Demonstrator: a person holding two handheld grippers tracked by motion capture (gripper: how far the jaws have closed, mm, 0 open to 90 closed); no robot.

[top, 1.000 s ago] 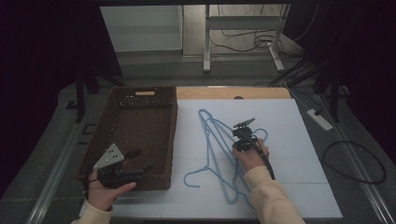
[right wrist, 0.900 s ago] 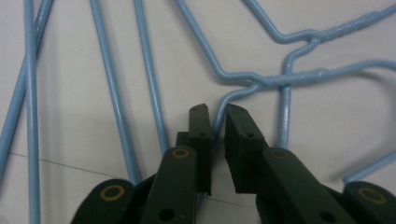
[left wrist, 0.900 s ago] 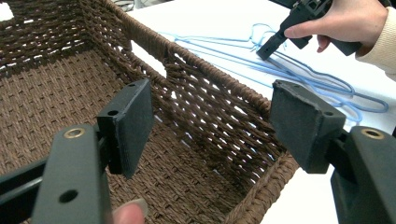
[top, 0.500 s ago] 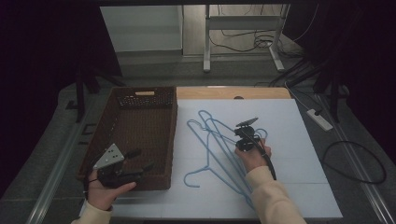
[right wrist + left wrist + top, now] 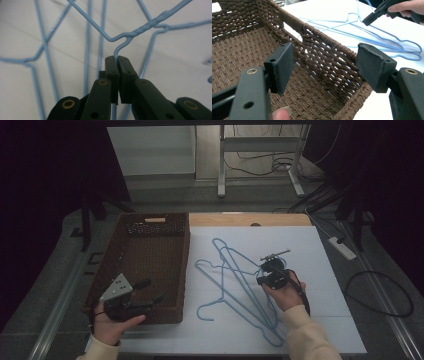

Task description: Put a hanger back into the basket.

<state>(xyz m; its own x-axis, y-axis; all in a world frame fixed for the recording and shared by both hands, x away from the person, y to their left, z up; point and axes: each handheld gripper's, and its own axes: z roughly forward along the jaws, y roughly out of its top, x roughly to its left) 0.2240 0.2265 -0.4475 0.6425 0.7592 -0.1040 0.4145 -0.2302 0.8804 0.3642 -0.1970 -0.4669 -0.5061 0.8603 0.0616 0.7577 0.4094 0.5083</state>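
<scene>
The right gripper [image 5: 117,58] has its jaws pinched on the hook wire of a blue hanger [image 5: 140,31], just below the twisted neck — a good place to grab, since the neck stops the wire slipping out and the frame hangs under it. That hanger belongs to a tangle of blue wire hangers [image 5: 235,285] lying in the middle of the white desk [image 5: 325,255], just right of the basket [image 5: 150,222], with one hook reaching toward the near edge. In the high view the right gripper [image 5: 267,274] sits over the right side of the tangle, the hand [image 5: 285,292] wrapped round it from the near side. Over at the near left corner, the left gripper [image 5: 324,62] hangs with its jaws spread wide and nothing between them, poised over the basket's near right corner; it looks like it's waiting to steady the basket or receive the hanger, and the basket itself is bare inside, so my guess is the hangers are headed there. Against the earlier pictures: the right jaws have just been closing and now grip the wire, the right hand has drifted a little toward the basket, and the hangers have shifted with it, their hooks lying differently now. The left hand [image 5: 112,325] hasn't budged.
</scene>
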